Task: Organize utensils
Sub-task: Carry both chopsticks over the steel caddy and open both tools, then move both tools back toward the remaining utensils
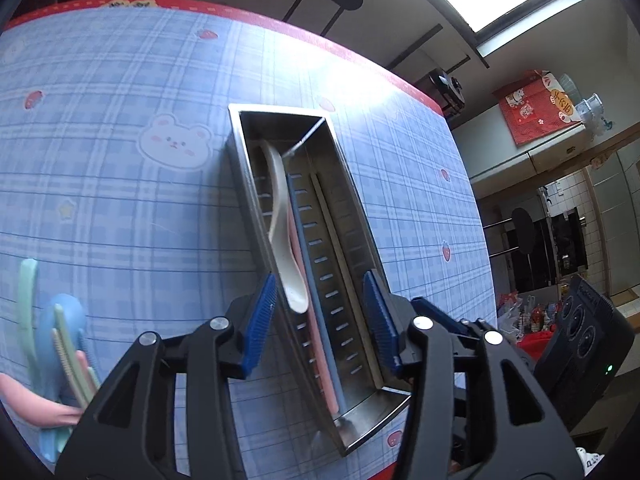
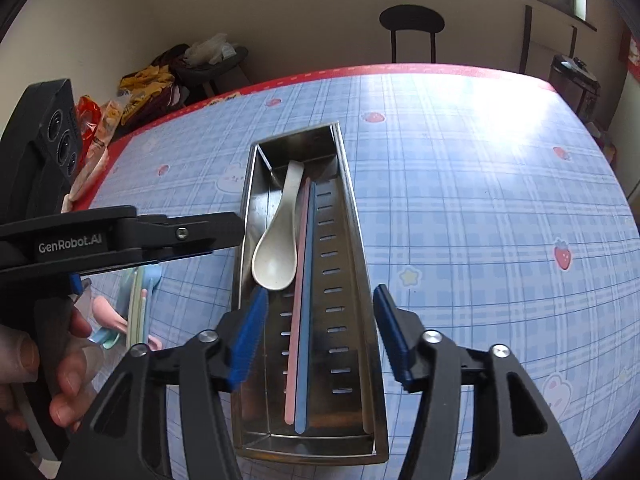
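Observation:
A long steel tray (image 1: 340,280) (image 2: 336,320) lies on the blue checked tablecloth. Inside it rest a white spoon (image 1: 280,208) (image 2: 276,256), a pink chopstick (image 1: 320,344) (image 2: 295,320) and a blue chopstick (image 1: 308,248) (image 2: 306,320), side by side. My left gripper (image 1: 320,320) hovers open above the tray's near half, with nothing between its blue pads. My right gripper (image 2: 322,336) is open too, above the same tray. A pile of pastel utensils (image 1: 60,340) (image 2: 136,308) lies left of the tray, partly hidden under the left gripper (image 2: 236,228) in the right wrist view.
A person's hand (image 2: 40,360) holds the left gripper's handle. The right gripper's black body (image 1: 580,340) sits right of the tray. The table's red edge (image 2: 400,68) runs along the far side, with a black stool (image 2: 412,20) beyond it and snack bags (image 2: 148,84) at far left.

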